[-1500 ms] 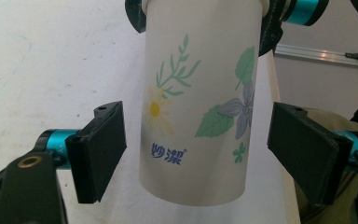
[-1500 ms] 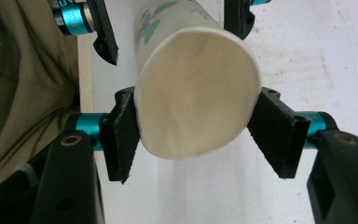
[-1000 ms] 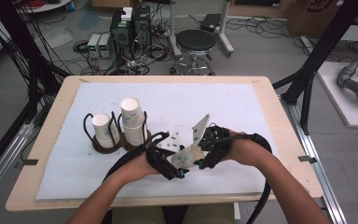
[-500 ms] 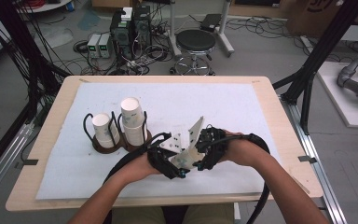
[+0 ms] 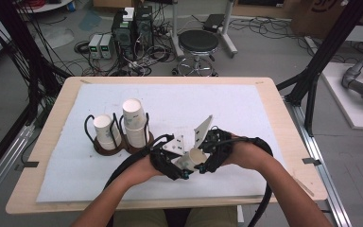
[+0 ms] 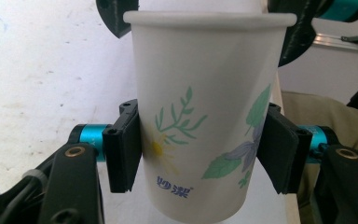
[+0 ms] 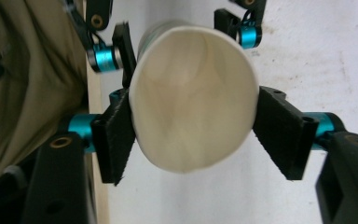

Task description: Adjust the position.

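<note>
Fingers (image 6: 123, 151) clamping flower-printed paper cup (image 6: 205, 116)

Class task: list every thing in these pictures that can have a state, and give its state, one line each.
Floral white paper cup: on its side, clamped, empty.
Left gripper: shut on the cup.
Right gripper: jaws have just been opening, around the rim.
Dark wire cup holder: loaded with stacked white cups.

The only writing I can read is on the paper cup (image 6: 205, 116) held between the left tongs (image 6: 198, 154): two small blue Chinese characters, "妙潔", with a tiny mark after them, printed low on its side beneath a yellow daisy and green sprigs.
</note>
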The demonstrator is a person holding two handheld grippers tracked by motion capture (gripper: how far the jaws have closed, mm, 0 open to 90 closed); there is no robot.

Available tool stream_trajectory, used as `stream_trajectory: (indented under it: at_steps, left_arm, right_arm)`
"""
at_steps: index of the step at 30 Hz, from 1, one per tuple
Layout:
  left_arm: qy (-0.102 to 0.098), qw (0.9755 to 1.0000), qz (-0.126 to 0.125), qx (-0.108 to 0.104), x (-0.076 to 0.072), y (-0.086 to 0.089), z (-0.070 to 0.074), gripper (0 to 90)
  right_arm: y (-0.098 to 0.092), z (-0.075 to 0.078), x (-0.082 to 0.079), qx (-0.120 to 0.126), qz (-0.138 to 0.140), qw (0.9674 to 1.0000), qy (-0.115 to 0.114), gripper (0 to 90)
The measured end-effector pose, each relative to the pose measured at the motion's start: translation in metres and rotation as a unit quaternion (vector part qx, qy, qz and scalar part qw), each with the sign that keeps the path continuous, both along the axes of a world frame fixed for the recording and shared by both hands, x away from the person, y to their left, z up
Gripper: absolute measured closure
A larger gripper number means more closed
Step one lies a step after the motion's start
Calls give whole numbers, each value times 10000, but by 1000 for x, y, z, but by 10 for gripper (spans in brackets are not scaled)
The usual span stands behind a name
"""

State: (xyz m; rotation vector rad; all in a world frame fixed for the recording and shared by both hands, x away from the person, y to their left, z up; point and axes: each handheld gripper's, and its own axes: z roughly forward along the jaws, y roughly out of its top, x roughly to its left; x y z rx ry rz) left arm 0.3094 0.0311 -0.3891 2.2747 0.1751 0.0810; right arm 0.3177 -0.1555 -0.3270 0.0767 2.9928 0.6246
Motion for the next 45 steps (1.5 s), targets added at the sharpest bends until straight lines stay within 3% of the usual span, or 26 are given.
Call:
stream_trajectory:
  at_steps: [2, 6, 10, 11, 12, 13, 19, 24, 29, 30, 31, 36, 41, 44, 45]
  left_arm:
    - [-34, 10000, 6, 31, 1, 1, 1, 371]
    - [-24, 9998, 133, -137, 1, 3, 1, 364]
    - [7, 9987, 349, -374, 3, 9, -4, 351]
    - [34, 9980, 410, -476, 3, 11, -6, 350]
    - [54, 9974, 456, -563, 4, 14, -7, 350]
    - [60, 9966, 500, -650, 4, 16, -8, 350]
    - [30, 9895, 869, -1153, 5, 29, -15, 336]
    - [-29, 9833, 1045, -1490, 5, 35, -21, 335]
    - [-115, 9763, 1153, -1831, 4, 40, -26, 334]
    - [-136, 9752, 1178, -1871, 3, 41, -27, 334]
    - [-143, 9740, 1198, -1918, 3, 42, -27, 334]
    - [-248, 9663, 1348, -2179, 1, 48, -30, 332]
    - [-511, 9566, 1588, -2391, 0, 55, -27, 332]
    - [-581, 9508, 1646, -2559, 1, 57, -25, 332]
    - [-586, 9500, 1639, -2594, 1, 58, -24, 332]
  right_arm:
    - [-5, 0, 1, 313, -124, 9994, 23, 261]
    - [-17, 2, 1, 891, -288, 9956, 6, 232]
    - [-33, 2, 0, 1532, -556, 9866, -47, 225]
    - [-38, 0, -1, 1706, -619, 9834, -86, 225]
    - [-47, -3, -2, 2039, -814, 9756, -84, 223]
    - [-47, -3, -2, 2039, -814, 9756, -84, 223]
    - [-73, -17, -4, 2838, -1483, 9473, -124, 221]
    - [-90, -28, -8, 3111, -1900, 9310, -212, 221]
    - [-105, -40, -13, 3220, -2216, 9196, -395, 221]
    - [-110, -45, -14, 3283, -2348, 9139, -430, 220]
    - [-110, -45, -14, 3283, -2348, 9139, -430, 220]
    - [-121, -56, -17, 3268, -2663, 9040, -711, 220]
    - [-129, -64, -19, 3332, -2928, 8915, -916, 220]
    - [-133, -66, -21, 3310, -3006, 8886, -1023, 220]
    - [-134, -66, -22, 3304, -3014, 8881, -1063, 220]
